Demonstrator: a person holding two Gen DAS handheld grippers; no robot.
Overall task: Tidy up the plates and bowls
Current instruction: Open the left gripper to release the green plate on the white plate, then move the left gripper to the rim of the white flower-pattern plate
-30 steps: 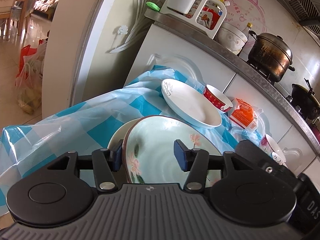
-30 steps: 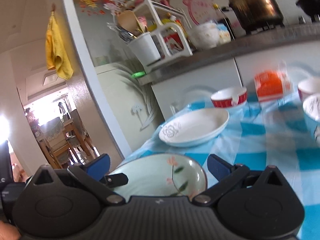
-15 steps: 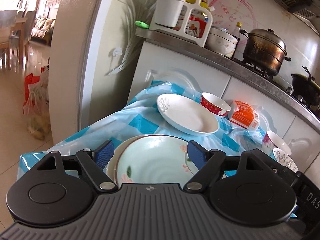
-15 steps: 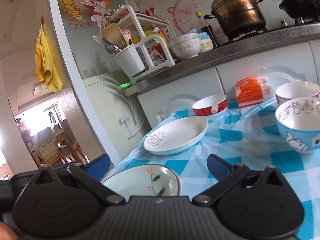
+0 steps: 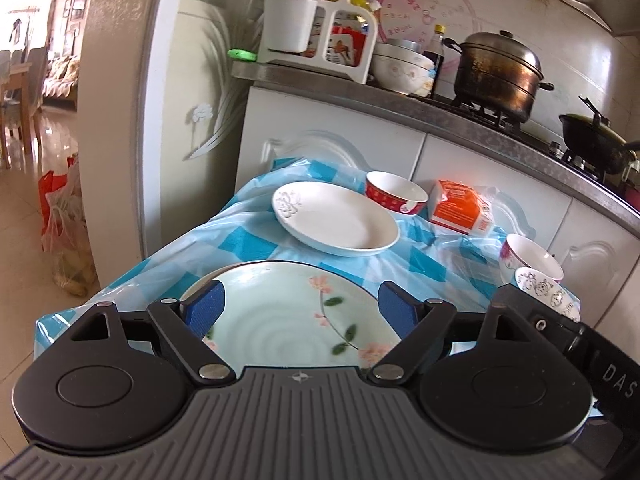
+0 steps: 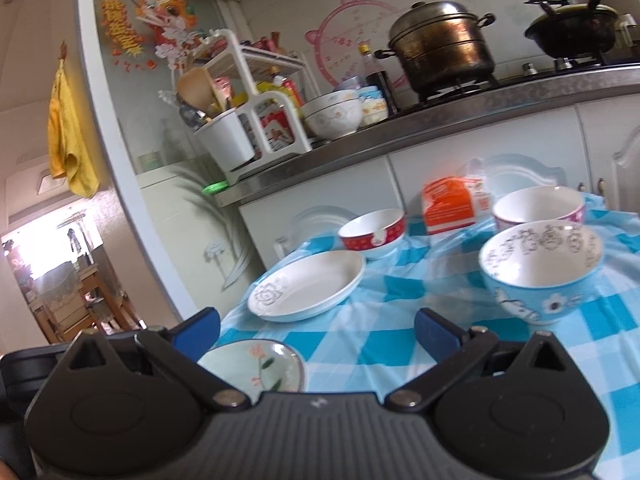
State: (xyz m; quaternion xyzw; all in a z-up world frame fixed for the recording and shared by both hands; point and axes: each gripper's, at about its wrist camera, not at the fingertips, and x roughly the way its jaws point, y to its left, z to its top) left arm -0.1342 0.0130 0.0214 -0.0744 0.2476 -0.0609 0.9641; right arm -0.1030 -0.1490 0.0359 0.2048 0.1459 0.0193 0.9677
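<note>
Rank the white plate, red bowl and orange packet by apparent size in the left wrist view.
1. white plate, clearly widest.
2. red bowl and orange packet: look about alike, so unranked; both sit farther from the camera than the plate.

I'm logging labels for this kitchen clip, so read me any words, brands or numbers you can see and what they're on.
"DAS": white letters, cut off at the frame edge, on the black gripper body at right in the left wrist view.
Orange packet: print too blurred.
Dragon wall decoration: gold characters unreadable.
Pink wall sticker: marks too small.

right tongs (image 6: 316,330) hide the floral plate's (image 6: 256,364) near rim.
</note>
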